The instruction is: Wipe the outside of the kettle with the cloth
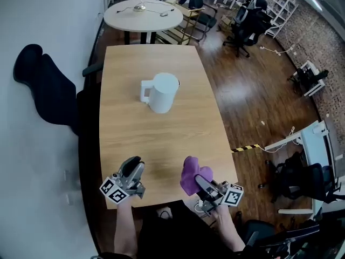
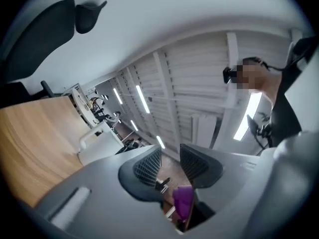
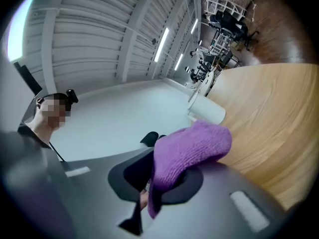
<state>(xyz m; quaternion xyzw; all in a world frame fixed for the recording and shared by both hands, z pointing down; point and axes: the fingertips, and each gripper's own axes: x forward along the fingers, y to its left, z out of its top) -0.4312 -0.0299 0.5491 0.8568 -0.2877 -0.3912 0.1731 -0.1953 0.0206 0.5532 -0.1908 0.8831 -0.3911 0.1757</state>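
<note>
Approach step: the right gripper point(image 1: 202, 184) is clamping the purple cloth point(image 1: 190, 176); the left gripper point(image 1: 132, 169) is hanging empty, jaws narrowly apart. Next move, likely: carrying it to the far white kettle point(image 1: 161, 93).

White wall point(image 1: 43, 15) left, dark wood floor point(image 1: 253, 96) right — a round white table point(image 1: 129, 19) beyond, perhaps office chairs point(image 1: 240, 28) behind.

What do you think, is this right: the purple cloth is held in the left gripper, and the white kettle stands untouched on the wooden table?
Not quite: the purple cloth is held in the right gripper, not the left gripper, as the right gripper view shows. The white kettle does stand untouched on the wooden table.
</note>
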